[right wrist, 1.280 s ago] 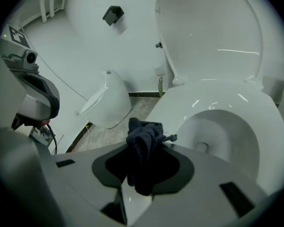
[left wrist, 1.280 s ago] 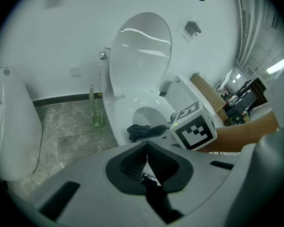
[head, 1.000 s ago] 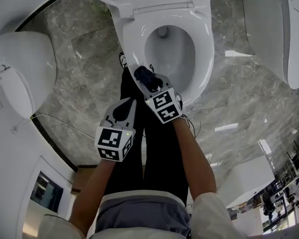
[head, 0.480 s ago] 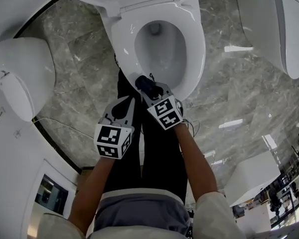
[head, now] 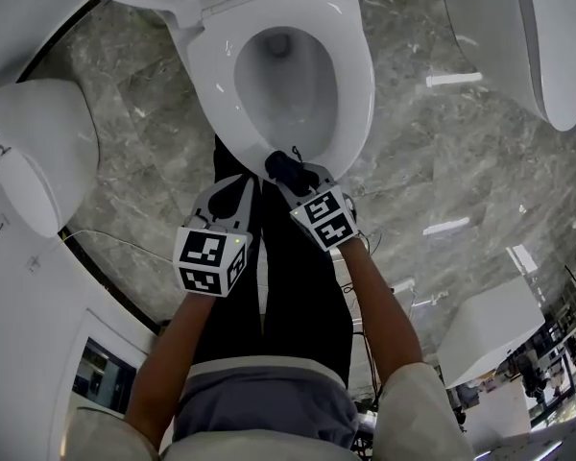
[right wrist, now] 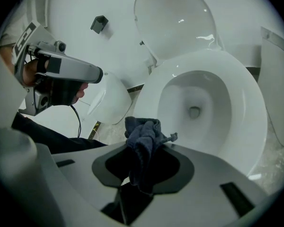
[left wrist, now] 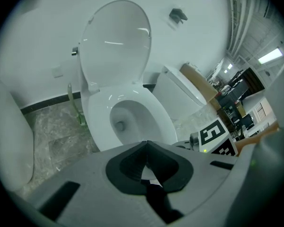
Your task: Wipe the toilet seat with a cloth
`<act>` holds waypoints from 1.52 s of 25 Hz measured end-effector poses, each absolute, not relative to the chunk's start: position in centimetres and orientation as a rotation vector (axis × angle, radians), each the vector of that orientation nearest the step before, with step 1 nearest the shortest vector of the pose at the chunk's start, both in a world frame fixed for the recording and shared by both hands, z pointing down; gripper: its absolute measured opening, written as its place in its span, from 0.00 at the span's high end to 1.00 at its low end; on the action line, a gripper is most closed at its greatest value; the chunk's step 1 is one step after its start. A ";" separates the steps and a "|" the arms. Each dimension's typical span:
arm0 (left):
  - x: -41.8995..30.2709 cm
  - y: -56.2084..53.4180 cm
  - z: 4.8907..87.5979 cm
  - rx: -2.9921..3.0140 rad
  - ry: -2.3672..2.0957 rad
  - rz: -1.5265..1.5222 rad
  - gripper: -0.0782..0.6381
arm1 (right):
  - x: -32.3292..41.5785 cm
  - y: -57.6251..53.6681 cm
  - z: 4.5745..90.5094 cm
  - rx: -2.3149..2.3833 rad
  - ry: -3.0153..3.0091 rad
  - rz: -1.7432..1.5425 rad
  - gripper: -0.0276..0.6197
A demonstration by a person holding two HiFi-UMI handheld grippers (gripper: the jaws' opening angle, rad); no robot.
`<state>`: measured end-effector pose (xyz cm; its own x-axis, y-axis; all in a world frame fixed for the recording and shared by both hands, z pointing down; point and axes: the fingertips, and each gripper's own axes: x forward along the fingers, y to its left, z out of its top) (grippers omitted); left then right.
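Observation:
A white toilet with its lid (left wrist: 116, 41) raised stands in front of me; its seat (head: 360, 94) rings the bowl. My right gripper (head: 290, 166) is shut on a dark blue cloth (right wrist: 141, 129), which bunches up between the jaws and sits at the seat's front rim (right wrist: 248, 112). I cannot tell whether the cloth touches the seat. My left gripper (head: 232, 192) hovers just left of it, short of the rim, over the person's dark trousers. Its jaws are shut with nothing between them (left wrist: 146, 143). The seat (left wrist: 151, 112) lies ahead of the left gripper.
Another white toilet (head: 38, 152) stands at the left and a third one (head: 528, 36) at the upper right. Grey marble floor (head: 442, 161) surrounds them. A thin cable (head: 106, 238) runs along the floor at the left. The person's legs fill the space under the grippers.
The toilet has shifted up and left in the head view. The right gripper with the cloth now sits nearer the middle of the seat's front rim. The left gripper has barely moved.

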<state>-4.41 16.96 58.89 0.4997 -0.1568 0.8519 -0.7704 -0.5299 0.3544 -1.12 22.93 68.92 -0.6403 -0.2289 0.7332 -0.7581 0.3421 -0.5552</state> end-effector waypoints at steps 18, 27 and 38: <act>-2.5 18.0 59.6 1.974 -0.716 1.037 0.88 | 8.6 27.2 69.6 0.768 -1.949 1.309 0.78; -4.1 17.6 59.9 1.942 -0.729 1.039 0.88 | 12.3 23.9 70.2 0.734 -1.913 1.159 0.78; -5.3 16.4 59.9 1.919 -0.716 1.023 0.88 | 15.8 17.5 70.7 0.803 -1.850 1.047 0.79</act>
